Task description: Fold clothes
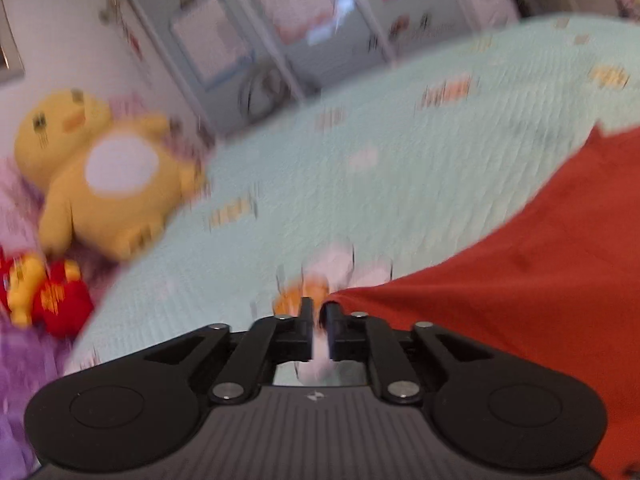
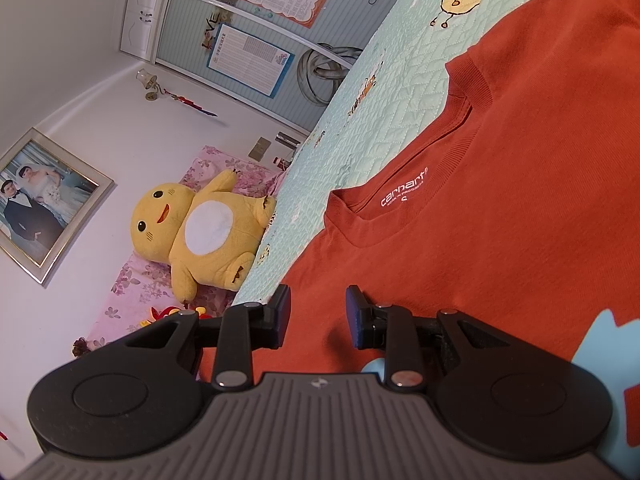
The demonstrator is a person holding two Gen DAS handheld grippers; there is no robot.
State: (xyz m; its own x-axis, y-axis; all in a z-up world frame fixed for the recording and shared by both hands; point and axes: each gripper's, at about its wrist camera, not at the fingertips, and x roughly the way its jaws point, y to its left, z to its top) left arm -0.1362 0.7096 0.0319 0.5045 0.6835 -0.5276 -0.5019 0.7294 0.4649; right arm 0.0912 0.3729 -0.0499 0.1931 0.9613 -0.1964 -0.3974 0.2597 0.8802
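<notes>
A red-orange T-shirt [image 2: 500, 220] lies flat on the mint quilted bedspread [image 2: 360, 140], its collar and white label [image 2: 404, 196] facing up. My right gripper [image 2: 318, 300] hovers just over the shirt below the collar, open, with only flat cloth behind the gap. In the blurred left wrist view the T-shirt [image 1: 540, 260] rises to a point that meets the tip of my left gripper [image 1: 319, 308]. Its jaws stand a narrow slit apart with pale blur showing through. Whether the pads pinch the cloth is unclear.
A big yellow plush toy [image 2: 204, 232] sits on pink flowered bedding past the bedspread's edge, with a small red and yellow toy [image 1: 48, 296] beside it. A wardrobe with posters [image 2: 248, 52] and a framed photo [image 2: 44, 200] line the walls. A light blue print [image 2: 600, 352] marks the shirt.
</notes>
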